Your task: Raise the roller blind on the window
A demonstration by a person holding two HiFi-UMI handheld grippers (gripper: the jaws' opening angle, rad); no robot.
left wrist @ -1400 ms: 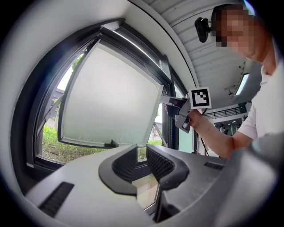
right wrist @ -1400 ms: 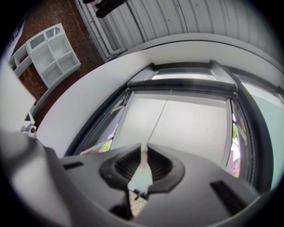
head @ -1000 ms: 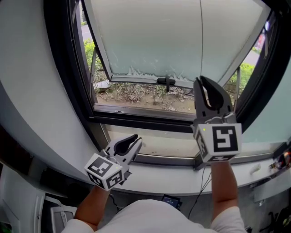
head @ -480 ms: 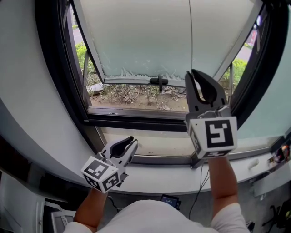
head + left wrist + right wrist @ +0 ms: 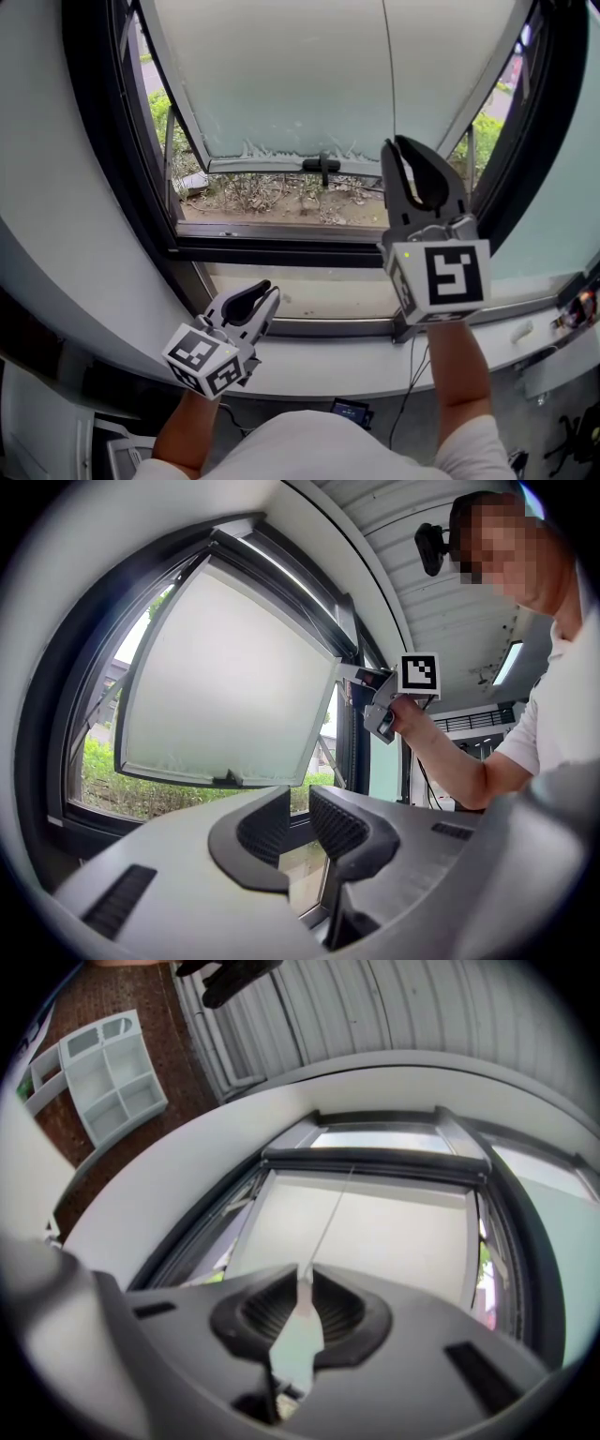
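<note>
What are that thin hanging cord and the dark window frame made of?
The cord looks like thin pale string or plastic line; it is too fine to tell. The window frame seems to be dark painted metal, smooth with a faint sheen, though it could be plastic.

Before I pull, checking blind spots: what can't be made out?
Top end of the thin white cord: cut off by head view's upper edge.
Cord's lower end: buried inside the right tool, right gripper view.
Lower edge of the pale window panel: behind that tool's body, same view.
</note>
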